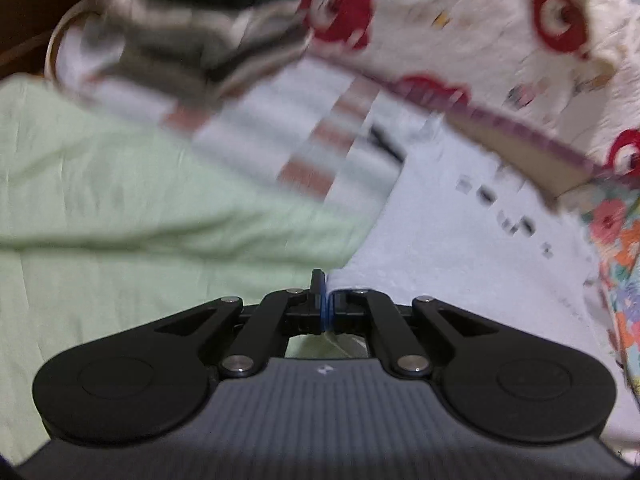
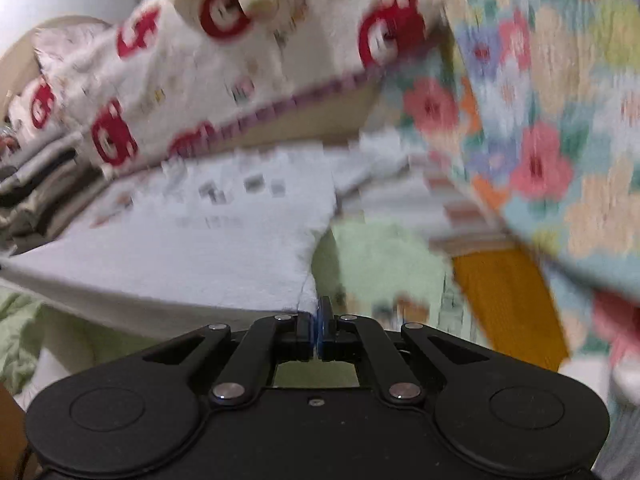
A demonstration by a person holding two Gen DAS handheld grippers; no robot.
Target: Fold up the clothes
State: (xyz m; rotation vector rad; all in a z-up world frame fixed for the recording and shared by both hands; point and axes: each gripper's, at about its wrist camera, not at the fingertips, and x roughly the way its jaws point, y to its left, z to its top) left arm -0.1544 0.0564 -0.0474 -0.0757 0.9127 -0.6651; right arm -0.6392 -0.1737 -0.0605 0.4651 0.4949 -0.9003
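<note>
Bedsheet: pale green sheet (image 1: 100,184) spreads under everything in my left view and fills its left half; in my right view it shows in a patch just past my fingertips.
Cream blanket: cream blanket with red flowers (image 1: 460,28) is heaped across the top of both views, its purple-trimmed edge hanging above the garment.
Flowered cloth: cloth with pink, blue and orange flowers (image 2: 540,120) fills the right side of my right view and drapes down over the far part of the garment.
White garment: white top (image 2: 192,248) with small dark print and striped bands lies on the green sheet, between my two tongs and below the blanket; blur hides the print.
Striped pile: grey and black striped clothes (image 1: 192,36) sit folded at the upper left of my left view, beside the blanket.
Orange patch: orange cloth (image 2: 508,304) lies at the right of the green sheet, below the flowered cloth.
My left tongs: left tongs (image 1: 325,304) are pinched fully together on an edge of the white top, where it meets the green sheet.
My right tongs: right tongs (image 2: 319,328) are also pinched fully together, gripping a corner of the same white top.
</note>
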